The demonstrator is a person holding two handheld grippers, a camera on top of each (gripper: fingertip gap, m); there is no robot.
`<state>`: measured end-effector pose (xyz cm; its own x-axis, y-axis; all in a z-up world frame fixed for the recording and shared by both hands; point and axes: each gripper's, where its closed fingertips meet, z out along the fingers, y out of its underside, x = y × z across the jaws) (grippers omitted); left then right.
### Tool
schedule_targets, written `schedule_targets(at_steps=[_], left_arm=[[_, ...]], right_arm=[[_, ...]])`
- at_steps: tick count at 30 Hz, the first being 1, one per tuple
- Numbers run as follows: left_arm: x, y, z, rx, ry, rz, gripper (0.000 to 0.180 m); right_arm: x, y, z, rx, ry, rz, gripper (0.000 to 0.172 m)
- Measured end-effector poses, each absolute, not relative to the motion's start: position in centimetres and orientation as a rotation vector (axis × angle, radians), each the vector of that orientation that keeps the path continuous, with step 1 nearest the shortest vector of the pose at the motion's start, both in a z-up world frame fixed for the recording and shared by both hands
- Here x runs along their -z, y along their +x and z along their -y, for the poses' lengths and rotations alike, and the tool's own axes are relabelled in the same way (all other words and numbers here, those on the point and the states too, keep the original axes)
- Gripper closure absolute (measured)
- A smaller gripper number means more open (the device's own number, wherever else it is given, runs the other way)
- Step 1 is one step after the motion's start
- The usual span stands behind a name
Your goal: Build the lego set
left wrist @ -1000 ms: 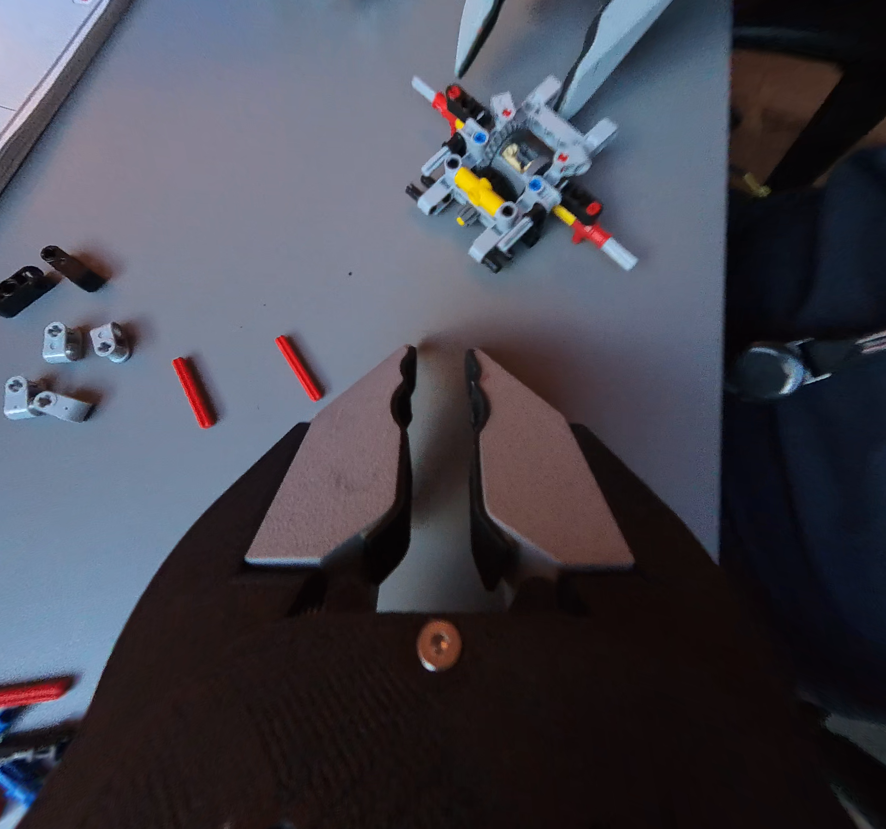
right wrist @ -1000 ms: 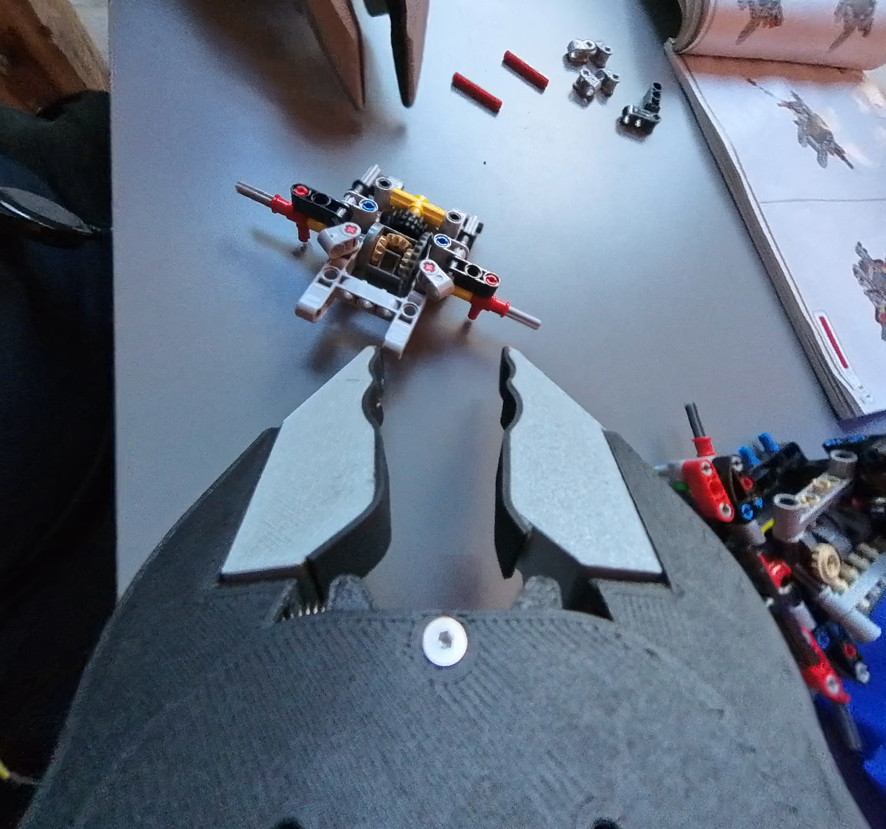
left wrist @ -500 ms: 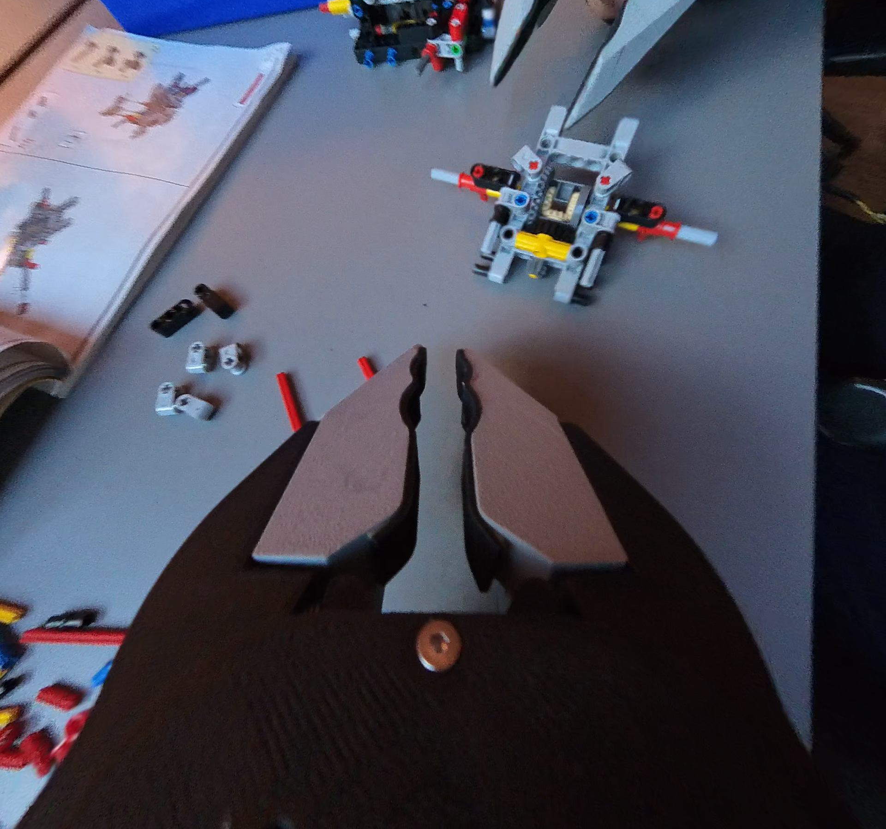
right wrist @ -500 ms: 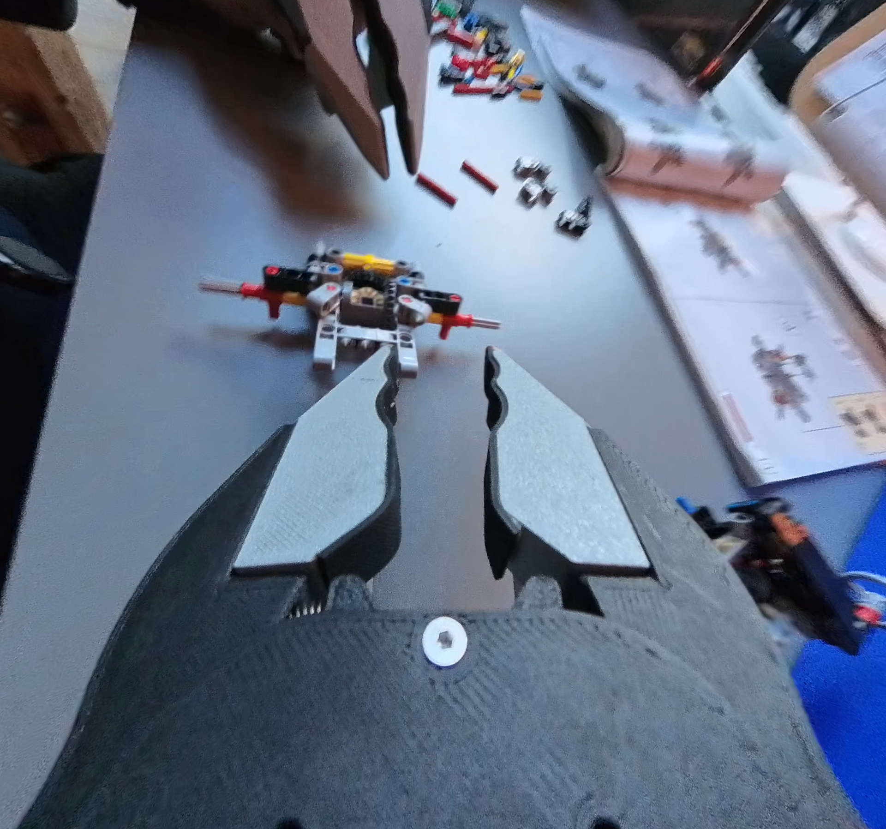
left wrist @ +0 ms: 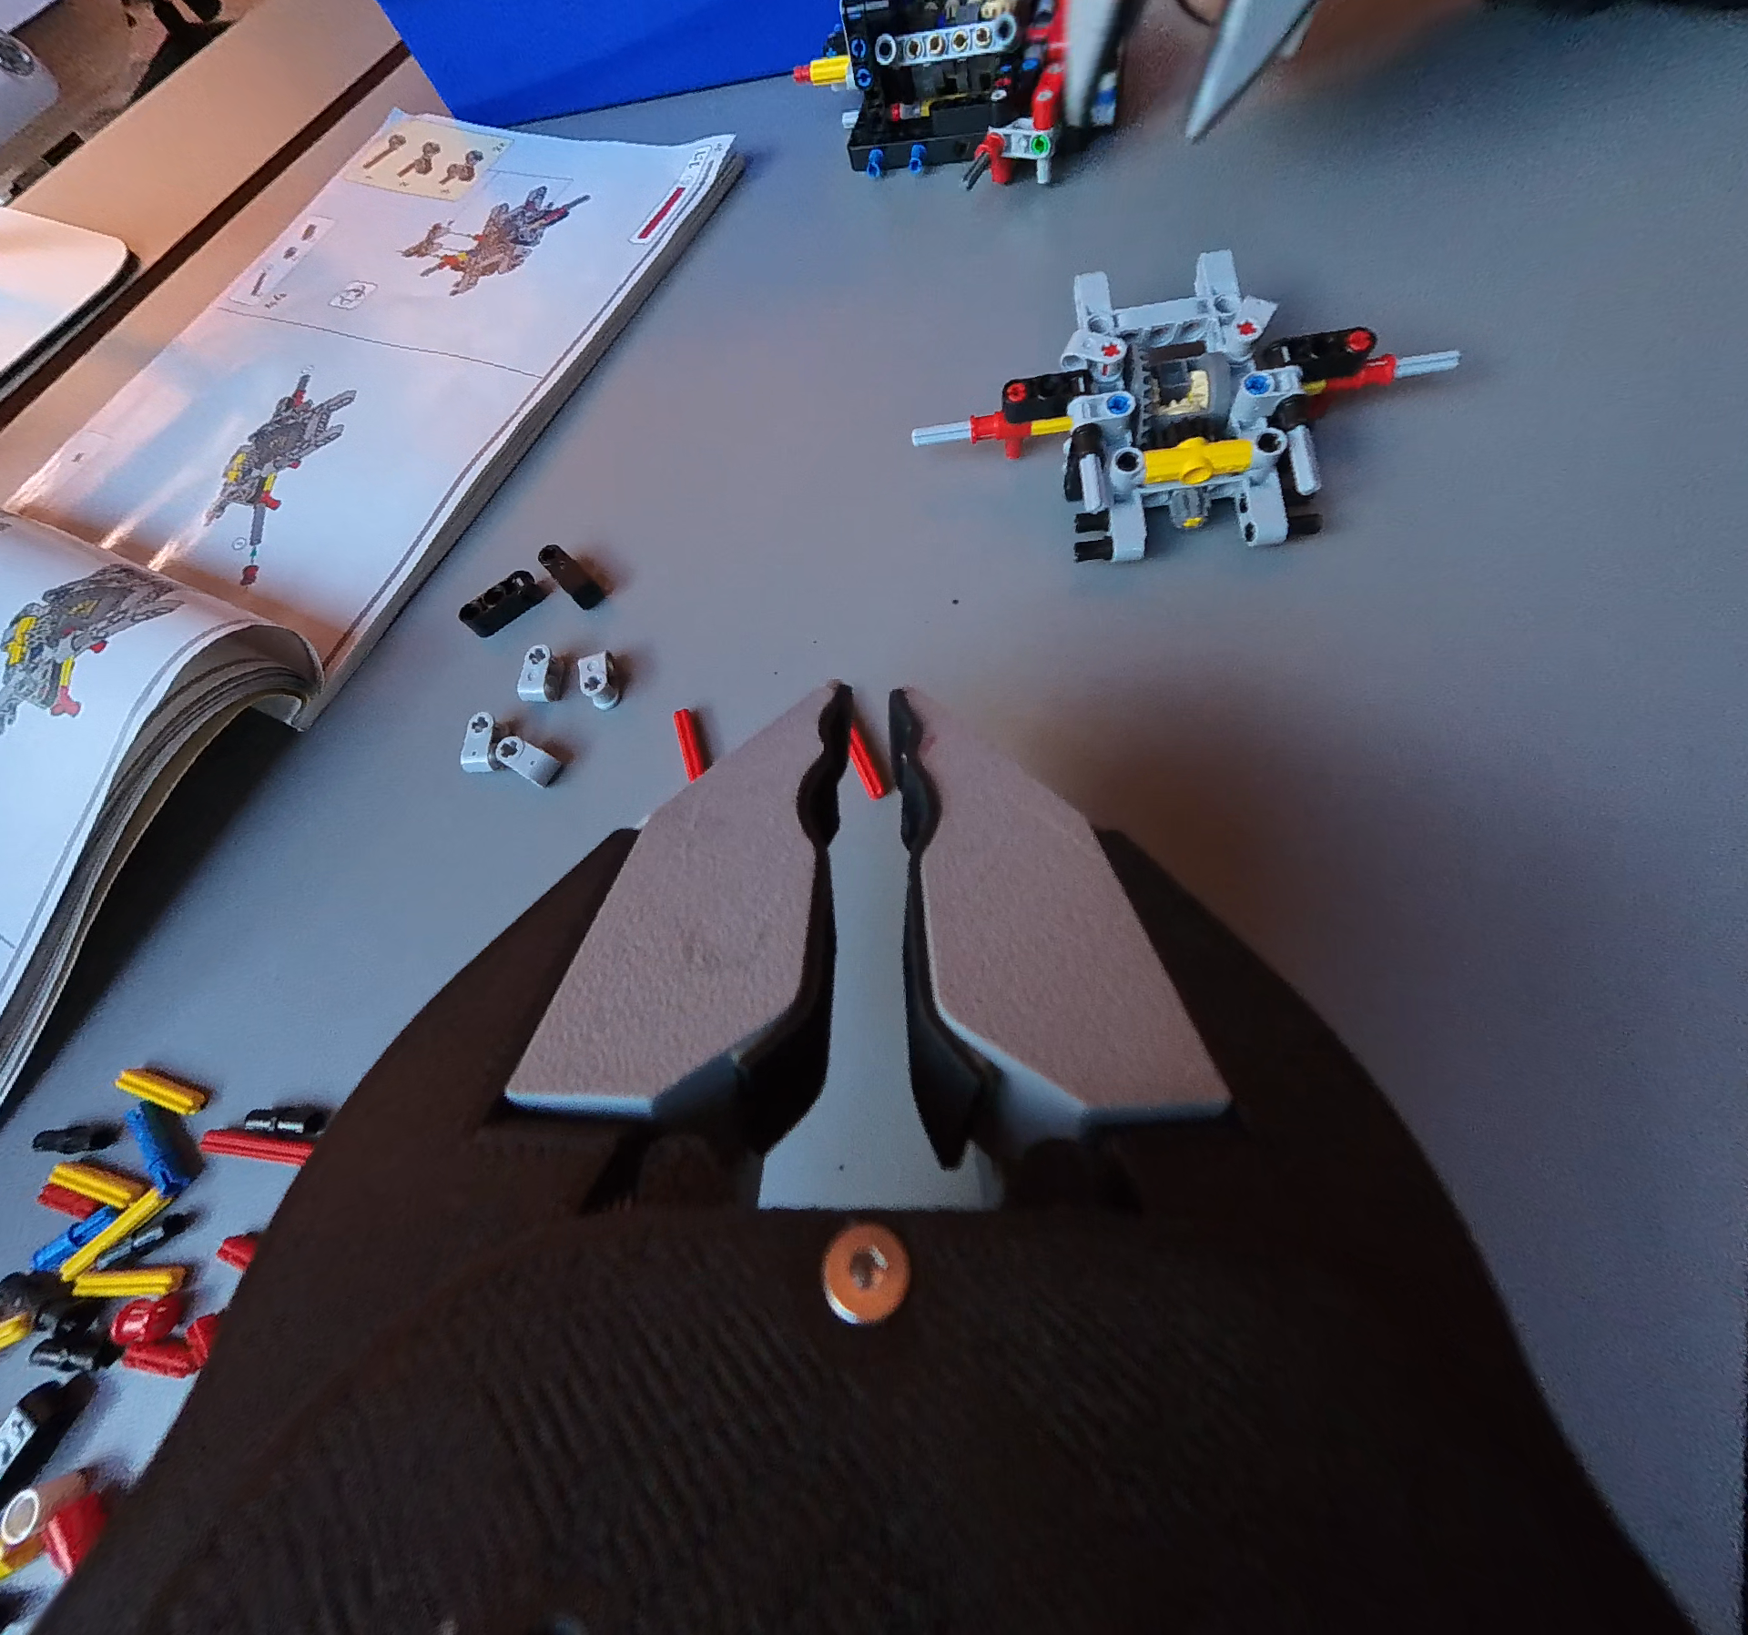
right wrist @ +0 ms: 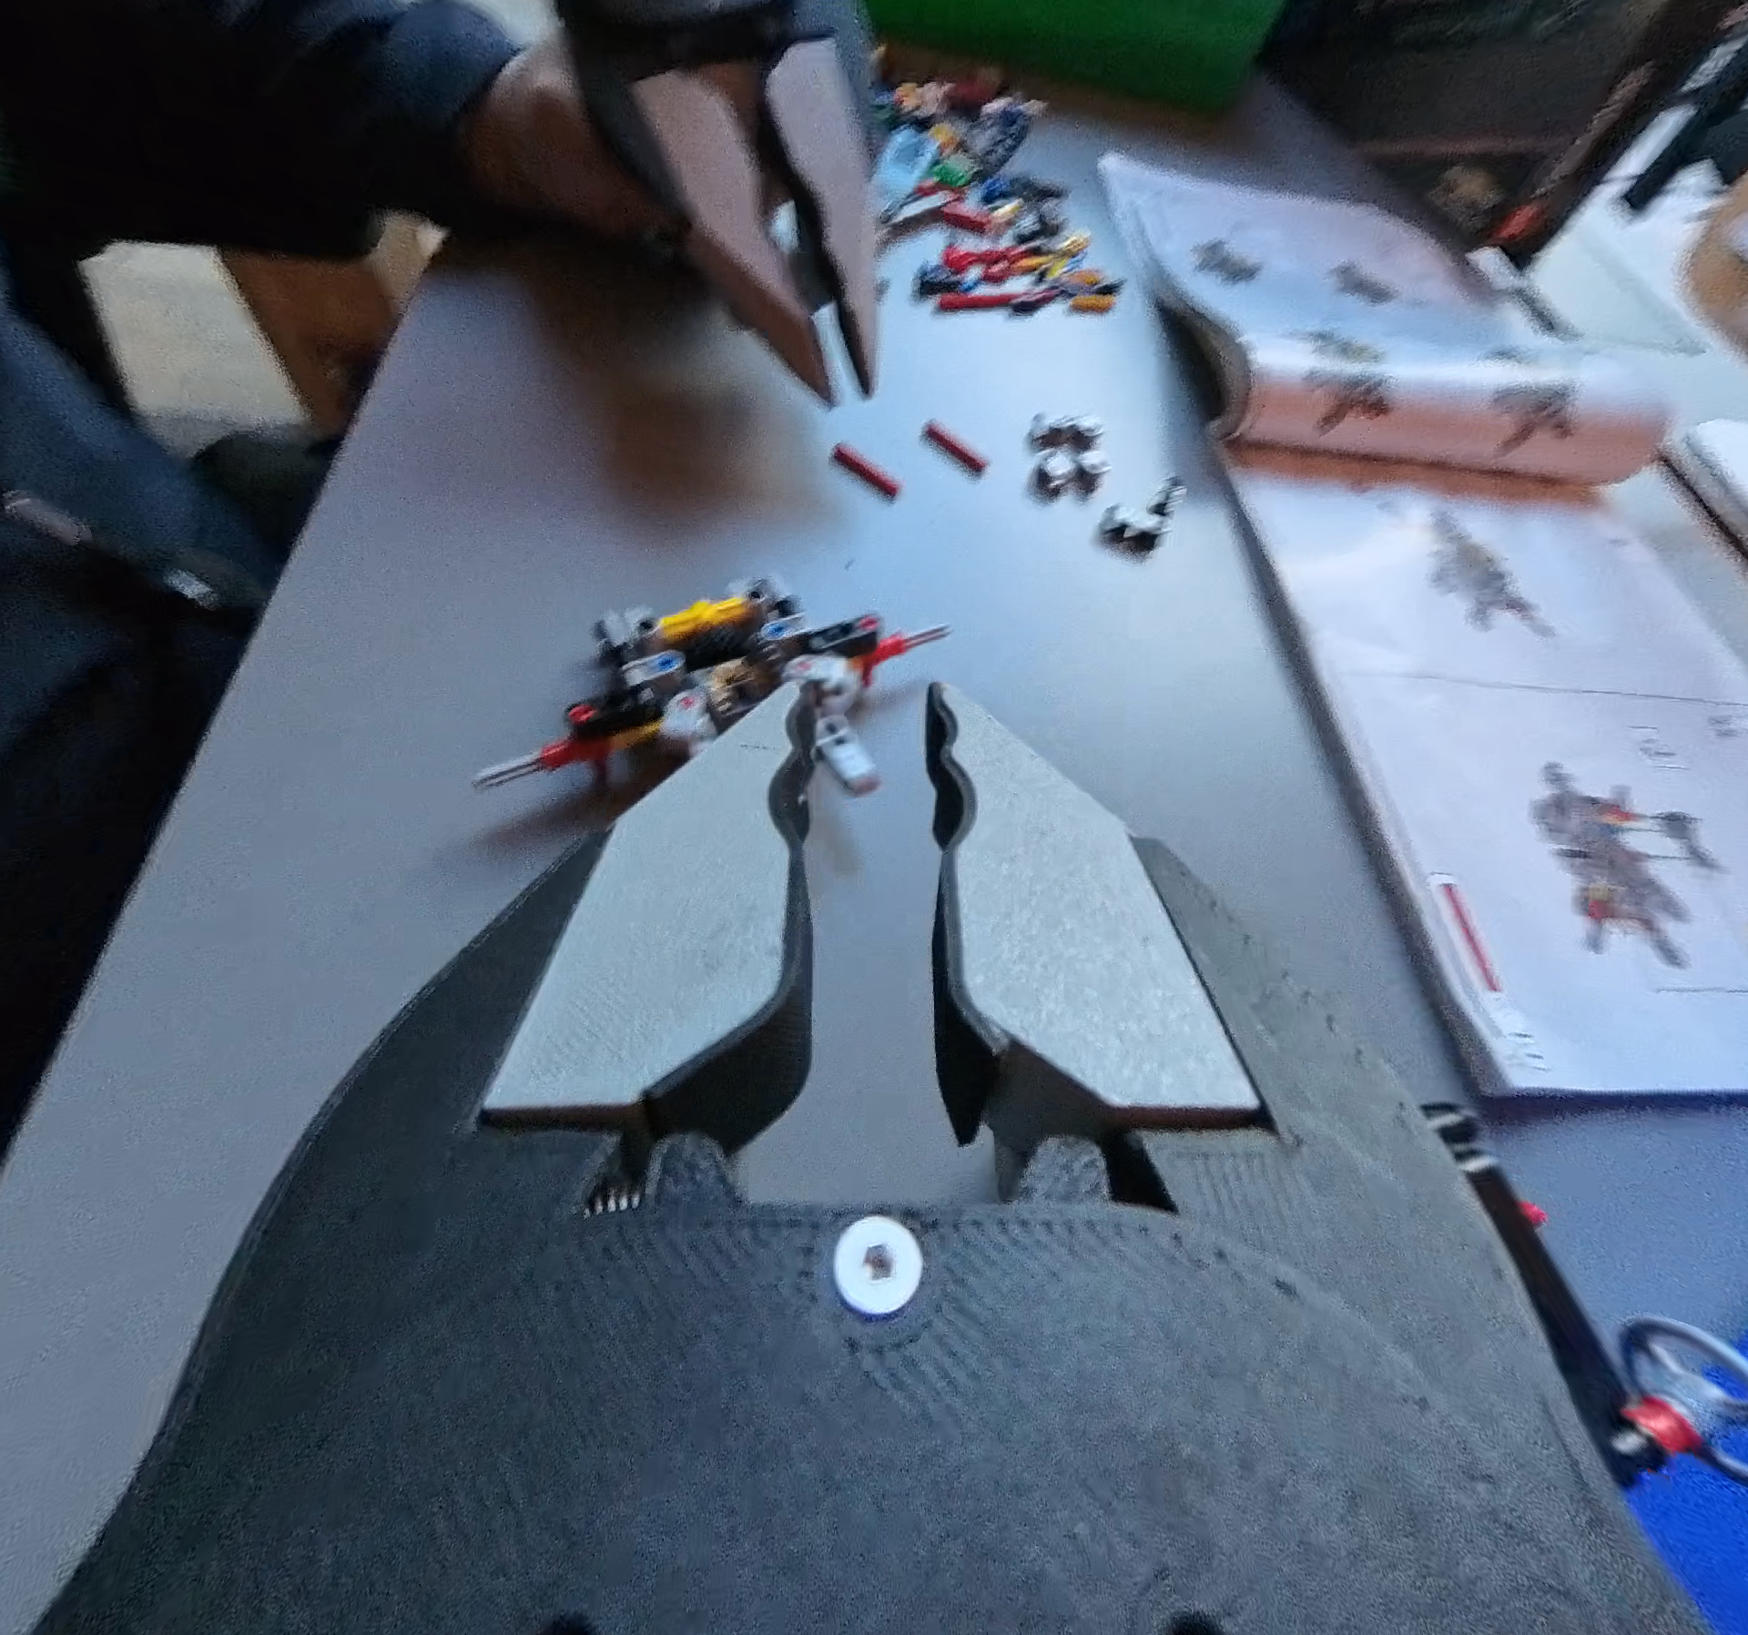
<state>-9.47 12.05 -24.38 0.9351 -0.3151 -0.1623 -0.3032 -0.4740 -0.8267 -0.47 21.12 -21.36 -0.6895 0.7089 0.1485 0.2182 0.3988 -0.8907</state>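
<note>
An open instruction booklet (left wrist: 359, 379) is laid at the left, small grey connectors (left wrist: 539, 710) beside it. The left gripper (left wrist: 865, 696) is held above a red axle (left wrist: 865, 762), fingers nearly together, nothing clamped. The right gripper (right wrist: 861, 700) is raised near the grey brick assembly (left wrist: 1187, 417), fingers apart, nothing gripped.

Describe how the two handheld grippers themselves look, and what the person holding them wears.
Left gripper: dark brown ribbed body, flat tapered grey-brown fingers with wavy black inner edges, copper-toned screw. Right gripper: dark grey textured body, pale speckled grey fingers, silver screw. A dark navy sleeve covers the arm.
</note>
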Motion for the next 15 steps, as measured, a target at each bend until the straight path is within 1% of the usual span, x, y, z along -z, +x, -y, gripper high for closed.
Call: schedule_targets(at_steps=[1,4,6,12,15], left_arm=[[24.4,-9.5,-12.1,0.015,-2.095,-0.439,0.176],[24.2,-9.5,-12.0,0.022,-2.088,-0.43,0.177],[24.1,-9.7,-12.1,0.016,-2.08,-0.419,0.177],[24.0,-9.9,-12.1,-0.003,-2.078,-0.41,0.178],[24.0,-10.1,-12.1,-0.019,-2.075,-0.402,0.178]], right_arm=[[21.7,0.3,-20.7,-1.275,-0.778,2.193,0.155],[22.6,1.5,-20.2,-1.336,-0.78,2.298,0.153],[23.2,2.1,-20.0,-1.349,-0.789,2.364,0.156],[25.9,4.2,-17.4,-1.311,-0.754,2.626,0.162],[25.6,4.5,-16.3,-1.346,-0.725,2.651,0.158]])
